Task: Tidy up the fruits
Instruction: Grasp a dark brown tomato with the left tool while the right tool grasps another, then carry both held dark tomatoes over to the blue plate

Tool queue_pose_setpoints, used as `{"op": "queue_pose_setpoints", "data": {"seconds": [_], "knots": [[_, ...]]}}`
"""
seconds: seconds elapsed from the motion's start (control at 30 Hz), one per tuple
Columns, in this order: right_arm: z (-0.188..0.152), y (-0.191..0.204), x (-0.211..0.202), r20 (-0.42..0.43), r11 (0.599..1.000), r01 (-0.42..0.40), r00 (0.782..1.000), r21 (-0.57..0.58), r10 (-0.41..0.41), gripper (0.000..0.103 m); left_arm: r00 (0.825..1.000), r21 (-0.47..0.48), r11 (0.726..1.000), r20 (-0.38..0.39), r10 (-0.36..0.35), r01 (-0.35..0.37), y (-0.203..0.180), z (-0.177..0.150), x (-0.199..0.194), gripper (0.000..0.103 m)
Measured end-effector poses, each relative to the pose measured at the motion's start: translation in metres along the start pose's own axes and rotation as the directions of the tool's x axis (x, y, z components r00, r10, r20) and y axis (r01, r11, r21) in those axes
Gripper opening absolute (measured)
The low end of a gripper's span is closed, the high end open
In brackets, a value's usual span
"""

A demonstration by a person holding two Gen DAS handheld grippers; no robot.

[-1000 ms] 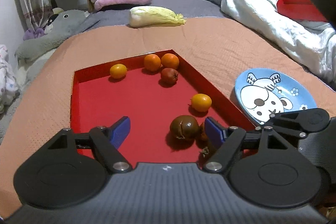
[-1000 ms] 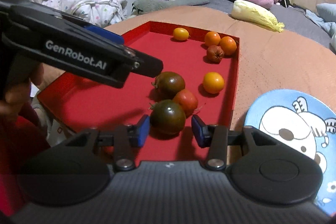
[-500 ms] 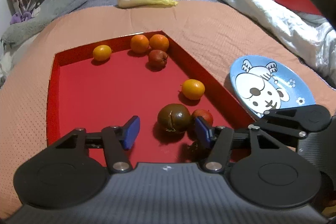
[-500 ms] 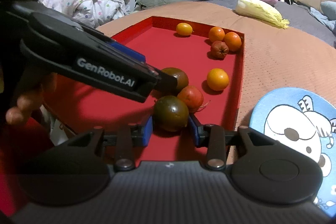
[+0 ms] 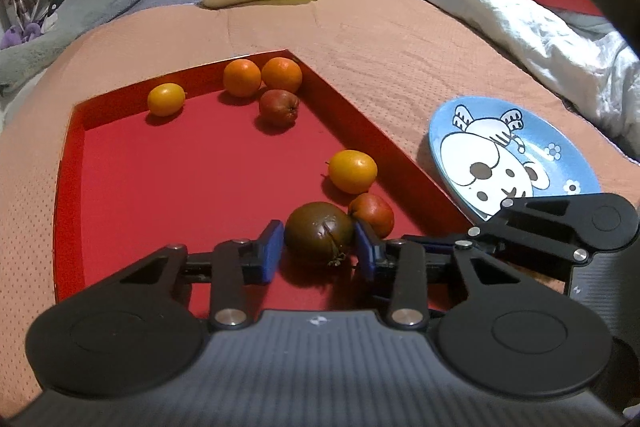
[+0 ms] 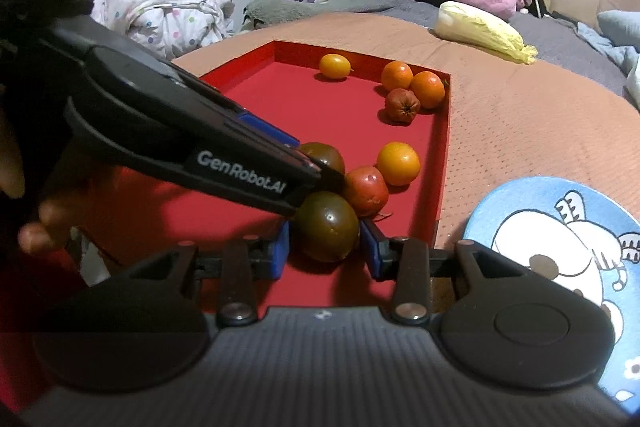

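Eight fruits lie in the shallow red rectangular tray [image 5: 68,147]. The count is two dark brown-green tomatoes, one red tomato [image 5: 374,213], one wrinkled red fruit [image 5: 279,105], two oranges and two yellow-orange fruits.

My left gripper [image 5: 318,253] is closing. Its blue pads are at both flanks of the farther dark tomato [image 5: 318,233], which rests on the tray floor near the right wall, just beside the red tomato. The tomato is squat, wider than tall, and its broad axis runs across the jaws. The stem end faces my camera, with the dried stalk [image 5: 333,255] drooping toward me.

My right gripper [image 6: 324,251] is easing open a little. The nearer dark tomato [image 6: 327,227] sits between its pads. The right pad is against the skin, but I cannot tell about the left one. This tomato is round with no clear long axis, and a pale dot on it faces up.

One blue cartoon plate [image 5: 568,147] lies on the orange bedspread [image 5: 400,39], just beside the tray.

A second ago my left jaws stood wide, with the tomato off toward the right finger. Now it is centred and flanked. The right gripper's tomato has not shifted.
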State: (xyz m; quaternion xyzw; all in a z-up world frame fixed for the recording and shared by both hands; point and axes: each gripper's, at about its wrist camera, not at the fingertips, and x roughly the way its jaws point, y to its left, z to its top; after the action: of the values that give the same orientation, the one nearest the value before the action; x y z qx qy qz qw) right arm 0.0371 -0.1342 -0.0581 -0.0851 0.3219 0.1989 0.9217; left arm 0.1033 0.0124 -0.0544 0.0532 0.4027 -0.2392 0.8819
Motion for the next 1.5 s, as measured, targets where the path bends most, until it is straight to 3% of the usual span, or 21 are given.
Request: {"op": "queue_pose_setpoints", "data": {"seconds": [0.5, 0.97, 1.23, 1.5], "knots": [[0.005, -0.006, 0.001, -0.031, 1.000, 0.014, 0.999, -0.007, -0.014, 0.040, 1.000, -0.035, 0.999, 0.009, -0.006, 0.006, 0.006, 0.001, -0.007, 0.043], [0.017, -0.016, -0.032, 0.050, 0.999, 0.041, 0.998, -0.002, -0.041, 0.040, 0.996, -0.058, 0.997, 0.073, 0.053, -0.049, 0.002, 0.002, -0.030, 0.043], [0.008, -0.036, -0.055, 0.065, 0.995, 0.091, 0.994, 0.032, -0.093, 0.040, 0.992, -0.035, 0.998, 0.115, 0.051, -0.048, -0.025, 0.011, -0.039, 0.043], [-0.010, -0.065, -0.075, 0.065, 0.984, 0.155, 0.985, 0.087, -0.161, 0.040, 0.993, 0.020, 1.000, 0.121, -0.013, 0.010, -0.075, 0.019, -0.031, 0.043]]}}
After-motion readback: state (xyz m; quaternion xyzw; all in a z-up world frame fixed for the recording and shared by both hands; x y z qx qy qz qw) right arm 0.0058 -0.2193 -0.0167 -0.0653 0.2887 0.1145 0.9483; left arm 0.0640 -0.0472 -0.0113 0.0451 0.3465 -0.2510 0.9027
